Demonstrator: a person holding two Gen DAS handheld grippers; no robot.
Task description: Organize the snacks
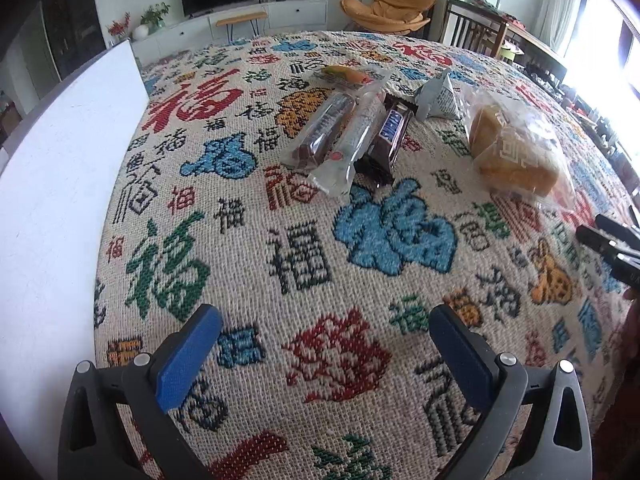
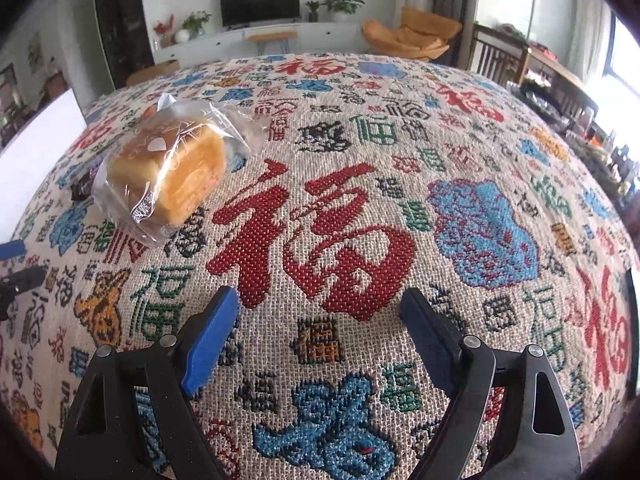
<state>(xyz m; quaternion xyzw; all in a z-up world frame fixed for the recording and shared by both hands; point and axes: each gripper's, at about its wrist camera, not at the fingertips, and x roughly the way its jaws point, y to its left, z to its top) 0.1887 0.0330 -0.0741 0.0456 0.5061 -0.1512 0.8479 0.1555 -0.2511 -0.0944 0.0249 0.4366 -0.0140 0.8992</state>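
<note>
Several wrapped snacks lie on the patterned tablecloth. A brown chocolate bar, a clear-wrapped bar and a dark wrapped cake sit side by side, with a hot-dog bun pack and a grey triangular pack behind them. A bagged bread loaf lies to their right. My left gripper hovers open over bare cloth, short of the snacks. My right gripper is open too, empty, with the bread ahead on its left. Its fingertips show at the left view's right edge.
A white box or board stands along the table's left side. Beyond the table are a TV cabinet, an orange chair and wooden chairs. The left gripper's fingertip shows at the right view's left edge.
</note>
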